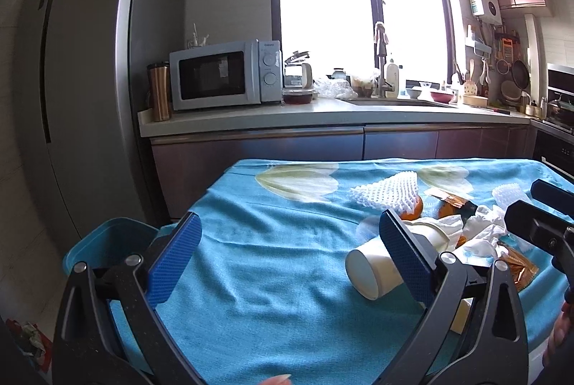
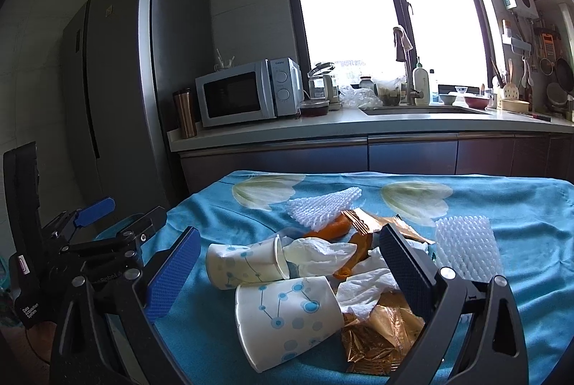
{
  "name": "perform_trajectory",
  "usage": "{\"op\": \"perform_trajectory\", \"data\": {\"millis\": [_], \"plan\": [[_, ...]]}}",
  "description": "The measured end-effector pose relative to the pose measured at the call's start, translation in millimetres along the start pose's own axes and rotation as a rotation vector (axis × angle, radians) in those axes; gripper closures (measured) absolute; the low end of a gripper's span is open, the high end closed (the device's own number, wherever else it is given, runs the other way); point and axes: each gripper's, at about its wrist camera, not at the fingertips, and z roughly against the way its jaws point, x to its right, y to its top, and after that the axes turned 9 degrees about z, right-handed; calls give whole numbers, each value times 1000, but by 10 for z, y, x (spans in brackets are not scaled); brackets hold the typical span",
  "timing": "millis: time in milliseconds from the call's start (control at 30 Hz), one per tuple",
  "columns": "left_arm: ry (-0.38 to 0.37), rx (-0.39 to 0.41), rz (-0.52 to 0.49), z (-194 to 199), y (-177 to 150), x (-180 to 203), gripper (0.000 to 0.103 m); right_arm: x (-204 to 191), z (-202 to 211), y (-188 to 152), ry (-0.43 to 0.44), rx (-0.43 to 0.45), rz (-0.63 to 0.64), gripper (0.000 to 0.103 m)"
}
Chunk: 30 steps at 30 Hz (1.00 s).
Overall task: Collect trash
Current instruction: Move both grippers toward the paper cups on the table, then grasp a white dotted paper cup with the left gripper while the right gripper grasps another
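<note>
Both grippers are spread wide and empty: the right gripper hangs over the trash pile in the lower middle of its view, with the nearest paper cup lying on its side between the fingers. My guess is a squeeze could just crush or roll that cup and shove the tissues off the blue cloth. Only the left view catches the blue bin at lower left, while the left gripper hangs over bare cloth.

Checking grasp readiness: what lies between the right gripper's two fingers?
In the right wrist view, the open right gripper frames two tipped paper cups, crumpled tissue and a gold wrapper on the blue cloth.
</note>
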Motion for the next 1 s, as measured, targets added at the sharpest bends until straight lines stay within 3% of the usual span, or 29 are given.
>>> {"op": "perform_trajectory", "data": {"millis": [233, 333, 433, 533, 800, 867, 1000], "plan": [[-111, -153, -17, -321, -124, 110, 6, 125, -158, -173, 85, -111, -58, 27], [-171, -255, 29, -441, -152, 122, 6, 123, -210, -228, 123, -142, -63, 33], [-226, -307, 55, -524, -165, 156, 8, 116, -243, -259, 150, -163, -66, 38], [-289, -370, 94, -584, -163, 165, 18, 125, -286, -284, 167, -179, -74, 38], [-418, -494, 166, -774, -229, 167, 60, 72, -321, -320, 198, -201, -60, 38], [-429, -517, 174, -812, -260, 169, 72, 63, -340, -324, 198, -203, -54, 34], [-429, -539, 187, -849, -285, 156, 86, 27, -323, -325, 189, -201, -35, 20]]}}
